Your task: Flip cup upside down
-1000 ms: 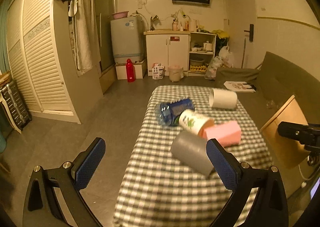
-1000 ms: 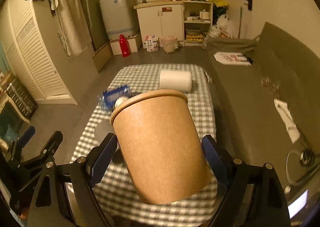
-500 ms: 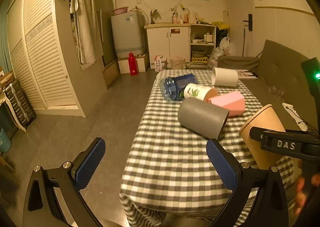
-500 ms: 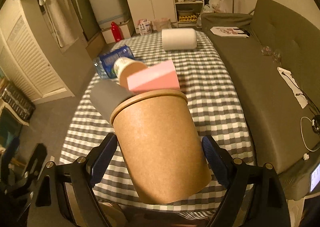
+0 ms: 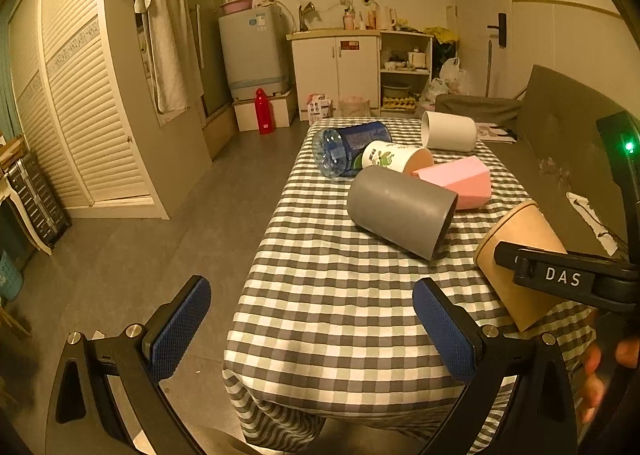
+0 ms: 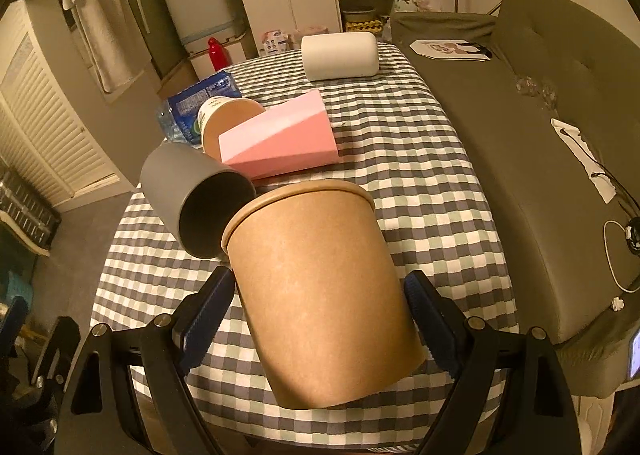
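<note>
My right gripper (image 6: 318, 311) is shut on a brown paper cup (image 6: 320, 287), its rim pointing away from me and its base toward the camera, tilted above the near part of the checkered table (image 6: 424, 191). In the left wrist view the same cup (image 5: 520, 251) hangs at the table's right front with the right gripper across it. My left gripper (image 5: 312, 327) is open and empty, off the table's near left corner.
On the table lie a grey cup (image 6: 192, 195), a pink angular cup (image 6: 280, 139), a printed paper cup (image 6: 224, 119), a blue bottle (image 6: 200, 99) and a white cup (image 6: 340, 55). A dark sofa (image 6: 540, 115) runs along the right side.
The right gripper has carried the brown cup lower and closer over the table's near end. The left gripper has pulled back slightly and stays open.
</note>
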{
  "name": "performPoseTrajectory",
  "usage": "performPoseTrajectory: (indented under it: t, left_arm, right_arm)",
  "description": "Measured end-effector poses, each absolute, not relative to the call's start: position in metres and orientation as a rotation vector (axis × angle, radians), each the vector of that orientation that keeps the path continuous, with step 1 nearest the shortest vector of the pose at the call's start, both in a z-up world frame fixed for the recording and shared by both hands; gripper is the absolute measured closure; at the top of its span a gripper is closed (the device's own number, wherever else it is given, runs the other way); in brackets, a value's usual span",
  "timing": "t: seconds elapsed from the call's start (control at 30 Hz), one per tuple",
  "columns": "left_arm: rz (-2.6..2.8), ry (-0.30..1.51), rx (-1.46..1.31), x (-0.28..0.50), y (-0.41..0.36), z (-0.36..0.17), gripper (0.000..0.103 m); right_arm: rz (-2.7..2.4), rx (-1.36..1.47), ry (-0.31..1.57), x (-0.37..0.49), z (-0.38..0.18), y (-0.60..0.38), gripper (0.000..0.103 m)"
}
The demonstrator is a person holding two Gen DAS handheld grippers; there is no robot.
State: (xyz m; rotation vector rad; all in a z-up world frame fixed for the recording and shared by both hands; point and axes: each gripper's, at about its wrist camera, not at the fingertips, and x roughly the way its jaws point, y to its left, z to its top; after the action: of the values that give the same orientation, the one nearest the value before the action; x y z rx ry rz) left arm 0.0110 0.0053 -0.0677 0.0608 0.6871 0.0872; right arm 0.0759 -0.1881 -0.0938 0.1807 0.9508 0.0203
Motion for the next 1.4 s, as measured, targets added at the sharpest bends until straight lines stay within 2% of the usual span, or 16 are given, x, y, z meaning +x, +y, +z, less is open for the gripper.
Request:
performPoseTrajectory:
  t: [0.17, 0.43, 0.63, 0.9, 1.1, 1.4]
  left_arm:
    - [0.082, 0.694, 0.052, 0.015, 0.001, -0.064, 0.0]
    - [0.049, 0.694, 0.051, 0.015, -0.024, -0.055, 0.0]
    - [0.004, 0.676, 0.06, 0.01, -0.057, -0.047, 0.0]
    - [-0.014, 0.713, -0.038, 0.014, -0.103, -0.047, 0.0]
    - [-0.05, 0.761, -0.02, 0.025, -0.145, -0.061, 0.0]
    - [-0.054, 0.855, -0.048, 0.047, -0.163, -0.095, 0.0]
  right_arm:
    - [0.044, 0.2, 0.954, 0.079, -0.088, -0.191, 0.014]
    - [0.061, 0.206, 0.811, 0.058, -0.039, -0.208, 0.011]
    - [0.018, 0.094, 0.738, 0.039, -0.02, -0.234, 0.011]
    - [-0.105, 0.071, 0.65, 0.01, -0.029, -0.297, 0.011]
    - [-0.192, 0.111, 0.654, 0.005, -0.05, -0.339, 0.011]
    - [-0.208, 0.193, 0.676, 0.014, -0.071, -0.364, 0.011]
